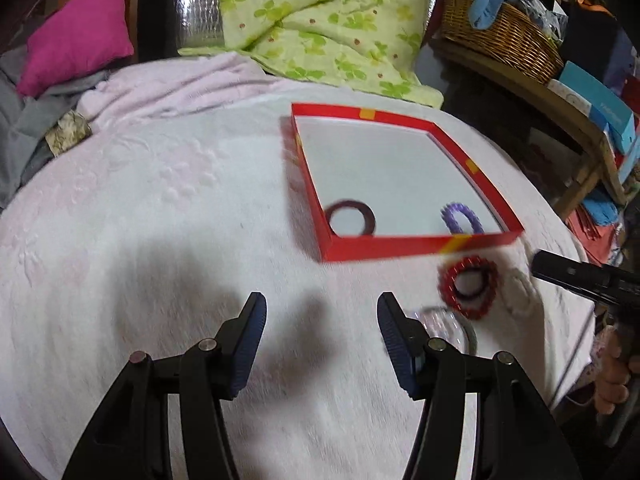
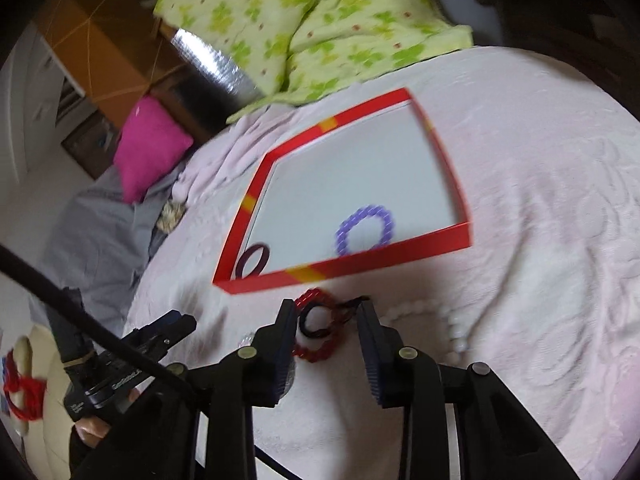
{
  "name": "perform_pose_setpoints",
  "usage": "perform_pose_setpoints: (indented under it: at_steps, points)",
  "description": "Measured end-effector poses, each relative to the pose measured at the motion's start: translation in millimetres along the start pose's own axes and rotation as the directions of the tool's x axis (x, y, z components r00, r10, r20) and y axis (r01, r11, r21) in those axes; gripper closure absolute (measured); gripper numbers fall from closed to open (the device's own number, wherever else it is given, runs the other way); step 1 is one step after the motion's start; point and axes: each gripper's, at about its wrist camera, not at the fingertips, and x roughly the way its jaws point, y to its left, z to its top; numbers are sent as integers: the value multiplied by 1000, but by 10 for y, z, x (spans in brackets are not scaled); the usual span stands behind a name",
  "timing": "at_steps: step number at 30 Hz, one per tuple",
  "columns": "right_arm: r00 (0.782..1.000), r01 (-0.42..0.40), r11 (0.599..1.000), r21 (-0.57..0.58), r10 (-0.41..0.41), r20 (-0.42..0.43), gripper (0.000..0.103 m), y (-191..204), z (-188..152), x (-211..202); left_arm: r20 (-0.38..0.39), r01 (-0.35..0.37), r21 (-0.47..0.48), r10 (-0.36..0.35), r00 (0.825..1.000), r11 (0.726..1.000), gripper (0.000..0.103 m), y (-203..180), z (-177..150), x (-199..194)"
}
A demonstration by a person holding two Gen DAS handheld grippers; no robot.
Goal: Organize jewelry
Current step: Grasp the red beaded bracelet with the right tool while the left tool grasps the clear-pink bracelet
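A shallow red box [image 1: 420, 245] [image 2: 384, 258] with a white floor lies on the pale pink blanket. In it are a dark maroon bangle [image 1: 349, 217] [image 2: 251, 261] and a purple beaded bracelet [image 1: 460, 218] [image 2: 365, 229]. In front of the box lie a red beaded bracelet [image 1: 468, 285] [image 2: 316, 354] with a dark ring inside it, a clear bracelet [image 1: 442, 322] and a white pearl strand [image 2: 454, 326]. My left gripper [image 1: 320, 320] is open and empty above the blanket. My right gripper [image 2: 327, 322] is open, its fingers on either side of the red bracelet.
A green floral quilt [image 1: 320, 20] and a pink cushion [image 1: 76, 32] lie behind. A wicker basket [image 1: 500, 32] and boxes stand on a wooden shelf at the right. The left gripper [image 2: 160, 332] shows at the left of the right wrist view.
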Motion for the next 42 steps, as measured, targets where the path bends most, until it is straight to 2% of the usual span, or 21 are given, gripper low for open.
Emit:
perform_pose_setpoints:
  at_steps: [5,7,9,10,14,19,22,25,29,31,32,36,37,38,39,42]
  points:
    - [997,63,997,-40,-64,-30,69,73,-3,232,-27,45,69,-43,999,997,53,-133,-30,59]
    - [996,70,996,-57,-73,-54,79,95,-9,326,-45,74,82,-70,997,994,55,-180,-46,86]
    - [992,97,991,-88,-104,-72,82,134,-27,393,-54,100,114,-95,994,988,55,-259,-55,92]
    - [990,107,988,-106,-116,-77,90,154,-42,419,-57,113,137,-106,993,984,55,-308,-64,85]
    - [984,160,974,-161,-170,-51,101,191,-54,382,-73,155,232,-142,987,960,55,-496,-126,43]
    - [990,139,984,-112,-139,5,102,109,27,184,-108,193,275,-169,980,942,48,-609,-191,78]
    - [996,86,994,-61,-84,35,102,13,80,35,-139,199,288,-165,976,937,47,-647,-224,149]
    - [1000,3,1000,-3,-3,12,102,-81,112,18,-167,224,284,-182,969,932,47,-676,-244,203]
    - [1000,13,999,33,-13,-3,101,-117,119,44,-176,223,293,-177,968,930,47,-712,-265,260]
    - [1000,4,999,41,-4,-5,101,-118,120,42,-171,218,305,-172,970,927,52,-727,-272,267]
    - [1000,6,999,35,-6,-9,100,-104,110,58,-171,215,314,-168,971,925,58,-738,-279,272]
    - [999,2,1000,23,-1,-53,86,-70,75,165,-168,203,335,-153,974,920,82,-752,-295,294]
    - [998,9,1000,16,-8,-59,85,-61,61,192,-167,201,337,-152,974,920,84,-749,-294,293]
    - [998,20,1000,7,-20,-67,85,-49,48,232,-168,209,331,-160,973,920,91,-739,-287,288]
    - [997,25,1000,4,-25,-74,85,-45,42,264,-172,219,323,-171,970,921,94,-727,-278,286]
    - [994,38,999,2,-38,-99,85,-14,23,383,-166,221,307,-177,970,926,95,-688,-256,264]
